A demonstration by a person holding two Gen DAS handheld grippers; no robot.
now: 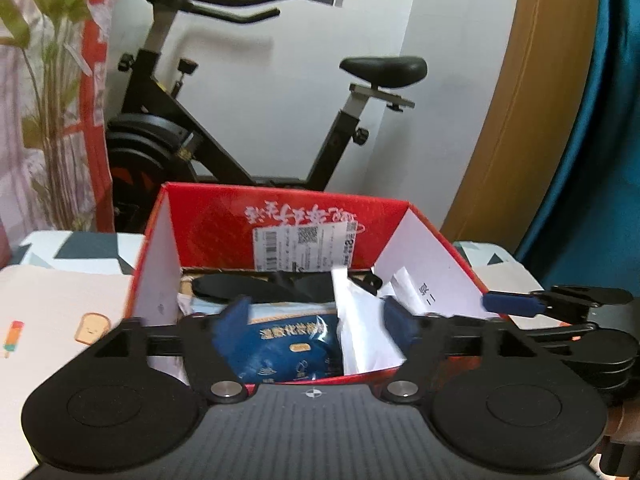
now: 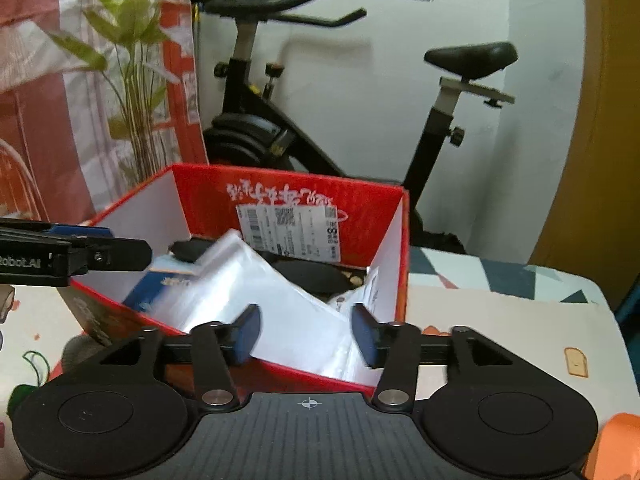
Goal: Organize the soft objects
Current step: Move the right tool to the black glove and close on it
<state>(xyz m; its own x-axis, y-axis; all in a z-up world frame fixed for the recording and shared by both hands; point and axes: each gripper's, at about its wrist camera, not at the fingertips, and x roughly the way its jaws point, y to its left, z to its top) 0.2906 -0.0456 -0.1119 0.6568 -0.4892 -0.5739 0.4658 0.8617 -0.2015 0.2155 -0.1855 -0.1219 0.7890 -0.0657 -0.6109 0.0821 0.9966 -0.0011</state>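
From left to right, we see a printed tablecloth [image 1: 60,304] with small toast and ice-lolly drawings, then an open red cardboard box [image 1: 280,220] standing on it, with an exercise bike [image 1: 248,120] behind against the wall.

Our left gripper [image 1: 316,326] hovers over the near edge of the box, its blue pads spread wide and pinching nothing. Between them, inside the box, lies a blue printed soft packet [image 1: 288,344]. Just to its right a white plastic bag [image 2: 256,296] leans, its top tilted up.

Our right gripper [image 2: 306,332] sits further right, its pads parted around the bag's lower edge without pressing it.

We judge both soft items to be already in the box. The bag looks unsettled and may need tucking down. No other loose soft things show on the cloth.
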